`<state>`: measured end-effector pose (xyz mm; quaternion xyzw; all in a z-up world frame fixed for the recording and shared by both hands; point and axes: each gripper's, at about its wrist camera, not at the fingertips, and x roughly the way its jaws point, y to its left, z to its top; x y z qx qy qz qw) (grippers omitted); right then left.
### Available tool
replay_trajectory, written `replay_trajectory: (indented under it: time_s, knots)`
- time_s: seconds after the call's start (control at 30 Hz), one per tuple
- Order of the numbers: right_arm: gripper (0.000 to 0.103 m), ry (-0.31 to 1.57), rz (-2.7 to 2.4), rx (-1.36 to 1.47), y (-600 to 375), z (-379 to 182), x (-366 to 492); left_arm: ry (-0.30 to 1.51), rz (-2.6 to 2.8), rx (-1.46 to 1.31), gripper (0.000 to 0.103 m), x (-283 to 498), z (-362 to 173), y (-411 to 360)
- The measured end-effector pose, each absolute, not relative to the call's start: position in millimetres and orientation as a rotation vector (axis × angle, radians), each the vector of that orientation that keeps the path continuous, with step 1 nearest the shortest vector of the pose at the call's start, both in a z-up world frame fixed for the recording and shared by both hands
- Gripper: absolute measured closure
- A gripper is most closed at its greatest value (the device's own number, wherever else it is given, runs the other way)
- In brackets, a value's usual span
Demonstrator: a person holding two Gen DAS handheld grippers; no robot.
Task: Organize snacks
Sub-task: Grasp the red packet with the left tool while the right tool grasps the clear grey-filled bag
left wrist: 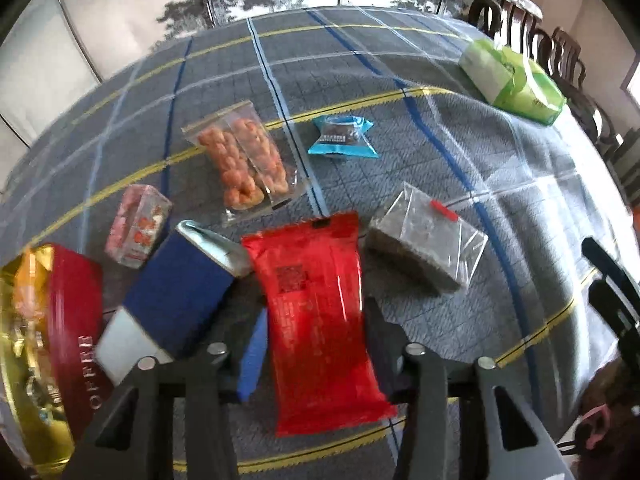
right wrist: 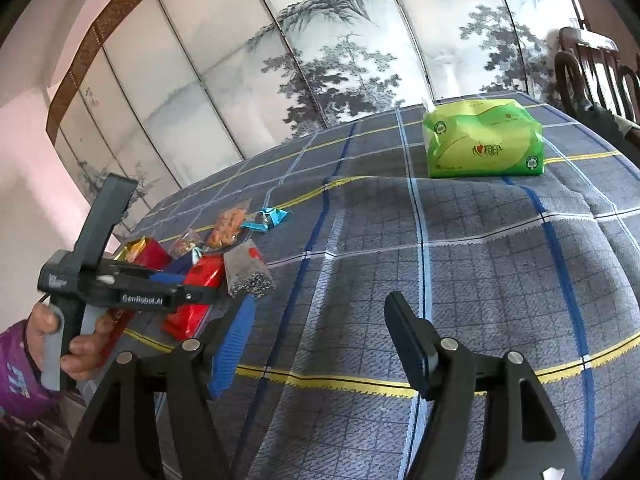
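Red Packet Clamped in Left Jaws

We find the left gripper [left wrist: 316, 344] clenched on the red packet [left wrist: 320, 312], among the snacks near the tablecloth's [right wrist: 460, 280] left edge. Blue box [left wrist: 180, 292] and grey clear-wrapped block [left wrist: 424, 240] flank it. Right gripper [right wrist: 320, 344] stands released over bare cloth. Green tissue pack [right wrist: 484, 140] sits toward the far edge.

Tablecloth [left wrist: 460, 184] grey, blue/white/yellow plaid. Snack pouch [left wrist: 320, 320] red. Box [left wrist: 180, 292] navy/white. Tissue pack [right wrist: 484, 140] green. Small wrapper [left wrist: 344, 138] teal.
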<state>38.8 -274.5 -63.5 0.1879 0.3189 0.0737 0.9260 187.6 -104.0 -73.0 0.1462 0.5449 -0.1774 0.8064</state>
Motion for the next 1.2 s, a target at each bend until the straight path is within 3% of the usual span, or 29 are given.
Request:
replay_trajectory:
  time_s: [0.3,0.77,0.93,1.0,1.2]
  knots:
    - [0.037,0.714,0.205,0.359,-267.5,-64.4,50.3,1.091,-0.376,0.138,0.059,117.4,-34.6,-74.1]
    - [0.037,0.811,0.34,0.081,-188.3,-56.9,124.4,1.06,-0.359,0.073,0.059,86.6,-4.8,-46.0]
    - [0.045,0.872,0.321,0.012,-170.4,-68.4,150.6,1.048,-0.36,0.052,0.059,81.8,1.1,-38.8]
    - [0.068,0.901,0.302,-0.004,-167.3,-74.6,160.0,1.045,-0.358,0.053,0.059,80.6,2.3,-37.5]
    - [0.071,0.886,0.26,0.006,-170.1,-71.8,148.0,1.041,-0.344,0.019,0.059,77.6,7.3,-23.5]
